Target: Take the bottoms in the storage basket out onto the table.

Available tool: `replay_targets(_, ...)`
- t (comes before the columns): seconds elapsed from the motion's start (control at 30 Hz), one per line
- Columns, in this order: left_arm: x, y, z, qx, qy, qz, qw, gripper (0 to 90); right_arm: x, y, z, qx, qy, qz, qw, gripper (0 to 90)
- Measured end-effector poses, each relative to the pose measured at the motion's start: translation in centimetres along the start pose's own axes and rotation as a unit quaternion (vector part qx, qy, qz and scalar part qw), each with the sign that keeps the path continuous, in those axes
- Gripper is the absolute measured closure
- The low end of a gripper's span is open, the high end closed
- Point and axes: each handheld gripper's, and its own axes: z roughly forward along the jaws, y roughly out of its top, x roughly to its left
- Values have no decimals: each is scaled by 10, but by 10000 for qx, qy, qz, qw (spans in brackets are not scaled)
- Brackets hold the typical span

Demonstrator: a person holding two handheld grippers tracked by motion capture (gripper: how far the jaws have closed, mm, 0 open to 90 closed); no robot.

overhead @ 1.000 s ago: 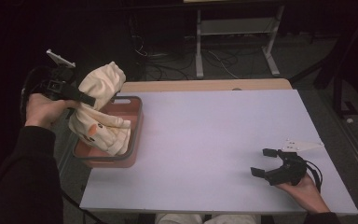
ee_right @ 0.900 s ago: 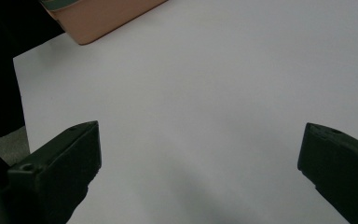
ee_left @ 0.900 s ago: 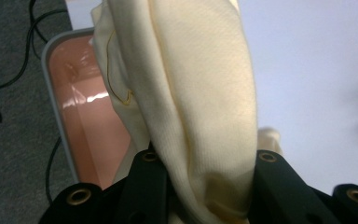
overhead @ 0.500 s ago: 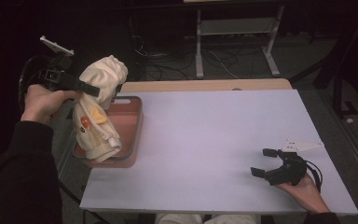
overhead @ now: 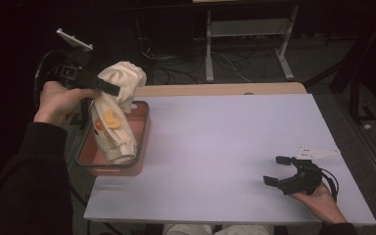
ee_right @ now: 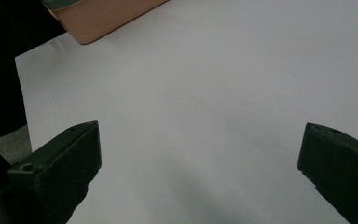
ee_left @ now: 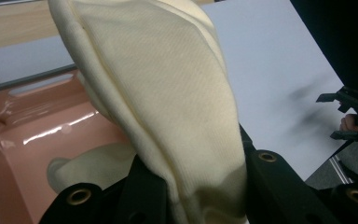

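I stand at a pale lavender table top (overhead: 235,156) that lies on a wooden table; a strip of bare wood (overhead: 225,89) shows along the far edge, at twelve o'clock. Around the table the room is dark, with a metal stand (overhead: 247,36) and loose cables on the floor beyond the far edge.

At nine o'clock, over the table's left edge, sits a pink tray (overhead: 142,128), partly overhanging that side. My left gripper (overhead: 111,89) is raised above the tray, its jaws clamped on a cream cloth garment (overhead: 120,98). The garment's top bunches over the jaws, and its lower end hangs down into the tray, touching the tray floor. An orange patch shows on the fabric. In the left gripper view, the cream weave rises between my two black jaws.

From the tray rightward, the surface lies bare across the middle to the far and right edges.

At four o'clock, near the front right corner, my right gripper (overhead: 276,170) rests in my hand just above the table, jaws spread wide with nothing between them.
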Motion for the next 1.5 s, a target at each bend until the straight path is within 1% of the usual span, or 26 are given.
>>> replay_targets(0.07, -6, 3, 1, -6, 10, 70, 10000, 753, 0, 0, 0, -2, 3, 2, 10000, 0)
replay_targets(0.17, -13, 6, 4, 22, 91, 171, 9998, 753, 0, 0, 0, 1, 6, -2, 10000, 0)
replay_targets(0.27, -19, 10, 8, 40, 71, 249, 9997, 753, 0, 0, 0, 1, 15, -4, 10000, 0)
replay_targets(0.4, -24, 14, 12, 47, 14, 303, 9995, 753, 0, 0, 0, -9, 18, -10, 10000, 0)
replay_targets(0.67, -33, 22, 18, -5, -53, 364, 9993, 754, 0, 0, -1, -38, 27, -4, 10000, 0)
replay_targets(0.83, -39, 26, 23, -37, -148, 414, 9990, 754, 0, 0, -1, -40, 36, -10, 10000, 0)
replay_targets(1.0, -46, 32, 31, -66, -213, 481, 9986, 754, 0, 0, -1, -39, 34, -9, 10000, 0)
replay_targets(1.3, -57, 39, 44, -145, -278, 532, 9981, 753, 1, 0, -1, -48, 41, -7, 10000, 0)
replay_targets(1.5, -65, 44, 55, -150, -346, 570, 9977, 753, 1, 0, -1, -48, 54, -10, 10000, 0)
